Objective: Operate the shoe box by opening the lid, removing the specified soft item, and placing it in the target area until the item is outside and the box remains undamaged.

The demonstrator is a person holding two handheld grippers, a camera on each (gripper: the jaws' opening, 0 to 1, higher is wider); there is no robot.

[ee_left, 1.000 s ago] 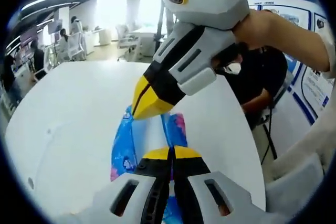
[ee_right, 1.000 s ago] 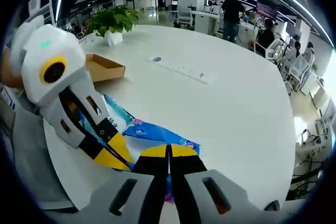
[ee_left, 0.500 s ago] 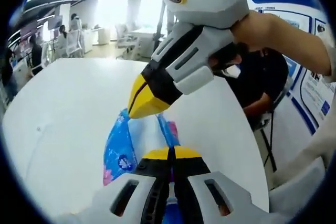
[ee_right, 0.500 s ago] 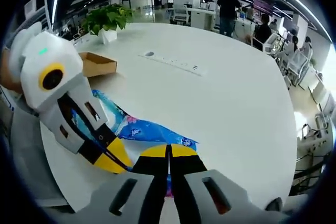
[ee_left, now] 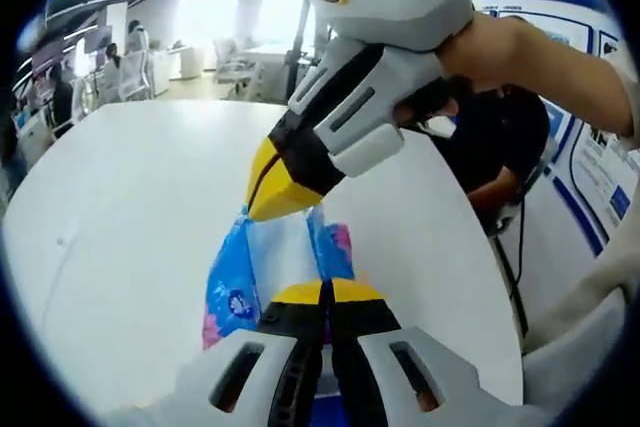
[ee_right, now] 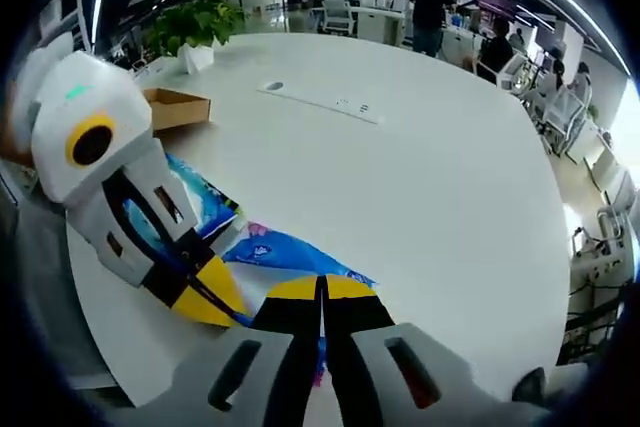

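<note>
A soft blue pack with pink patches (ee_left: pixel 232 282) is stretched between both grippers over the white table (ee_left: pixel 120 197). In the left gripper view my left gripper (ee_left: pixel 325 292) is shut on its near end. The right gripper (ee_left: pixel 272 197) comes down from the upper right, shut on the far end. In the right gripper view my right gripper (ee_right: pixel 322 289) is shut on the pack (ee_right: pixel 290 252), with the left gripper (ee_right: pixel 212 302) clamped on it from the left. The open brown shoe box (ee_right: pixel 176 107) lies on the table (ee_right: pixel 440 197) at the far left.
A potted plant (ee_right: pixel 195 23) stands behind the box, and a flat power strip (ee_right: pixel 320 100) is set into the table's middle. People and office chairs (ee_right: pixel 500 52) are beyond the far edge. A person's hand (ee_left: pixel 500 47) holds the right gripper; a poster wall (ee_left: pixel 590 97) is at right.
Both grippers stay shut on the pack. The views have shifted a little: in the right gripper view the box and plant sit slightly farther up and left.
</note>
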